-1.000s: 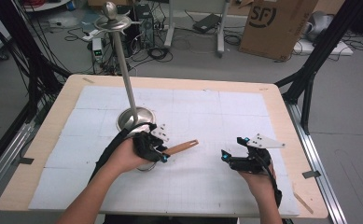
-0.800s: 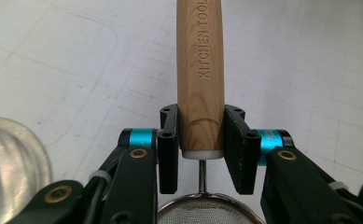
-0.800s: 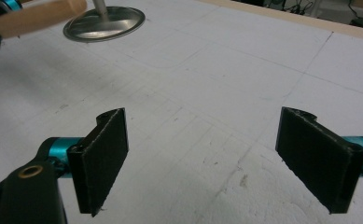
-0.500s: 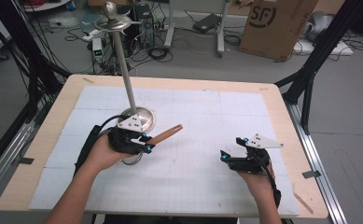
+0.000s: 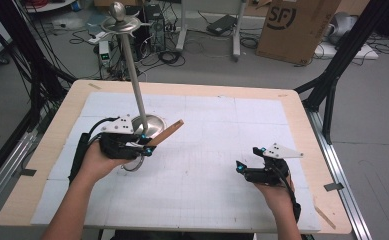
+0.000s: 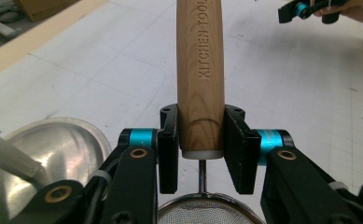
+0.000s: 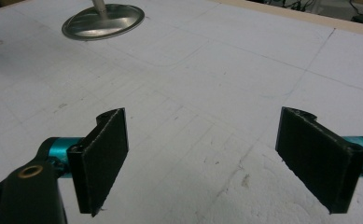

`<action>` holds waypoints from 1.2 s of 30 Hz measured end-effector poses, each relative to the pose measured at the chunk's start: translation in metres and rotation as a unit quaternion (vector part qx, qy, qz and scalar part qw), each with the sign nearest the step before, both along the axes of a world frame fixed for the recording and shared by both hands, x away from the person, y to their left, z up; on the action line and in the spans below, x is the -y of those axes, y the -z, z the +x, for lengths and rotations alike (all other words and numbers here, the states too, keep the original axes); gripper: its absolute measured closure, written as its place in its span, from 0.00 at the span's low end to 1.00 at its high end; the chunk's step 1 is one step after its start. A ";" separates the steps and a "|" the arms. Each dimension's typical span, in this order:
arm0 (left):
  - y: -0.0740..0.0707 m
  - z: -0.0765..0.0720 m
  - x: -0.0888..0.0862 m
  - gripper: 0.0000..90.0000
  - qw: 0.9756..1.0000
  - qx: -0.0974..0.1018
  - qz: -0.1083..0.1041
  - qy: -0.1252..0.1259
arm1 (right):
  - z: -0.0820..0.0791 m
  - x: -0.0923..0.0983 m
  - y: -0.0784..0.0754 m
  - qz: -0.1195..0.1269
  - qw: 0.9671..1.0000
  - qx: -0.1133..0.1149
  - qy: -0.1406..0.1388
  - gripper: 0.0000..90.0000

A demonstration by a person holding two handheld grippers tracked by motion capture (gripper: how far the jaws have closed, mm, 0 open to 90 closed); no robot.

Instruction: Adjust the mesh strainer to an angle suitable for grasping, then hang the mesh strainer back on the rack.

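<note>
Left gripper (image 6: 201, 154) clamps the strainer's wooden handle (image 6: 200, 70) beside the stand's base (image 5: 149, 123), probably lining up to hang it; right gripper (image 7: 202, 158) rests spread wide on the worktop (image 5: 222, 200).

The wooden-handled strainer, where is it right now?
The strainer is clamped by its wooden handle in the left gripper, on the left side of the table in the high view, just in front of the metal stand's round base.
</note>
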State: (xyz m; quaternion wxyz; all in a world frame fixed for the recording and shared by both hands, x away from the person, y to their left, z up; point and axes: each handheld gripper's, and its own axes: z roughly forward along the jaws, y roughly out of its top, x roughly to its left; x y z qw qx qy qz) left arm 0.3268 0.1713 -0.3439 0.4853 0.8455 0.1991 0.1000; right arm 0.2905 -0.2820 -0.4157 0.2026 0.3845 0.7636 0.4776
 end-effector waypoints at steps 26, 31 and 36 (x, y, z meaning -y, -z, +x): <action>-0.039 -0.006 -0.046 0.77 0.995 0.050 -0.086 -0.007 | 0.000 -0.001 -0.001 -0.002 1.000 0.002 -0.001 0.18; -0.054 -0.008 -0.058 0.77 0.994 0.063 -0.093 -0.014 | 0.000 -0.002 -0.001 -0.002 1.000 0.002 -0.004 0.18; -0.064 -0.005 -0.064 0.77 0.993 0.070 -0.092 -0.021 | -0.001 -0.002 -0.001 -0.001 1.000 0.004 -0.004 0.18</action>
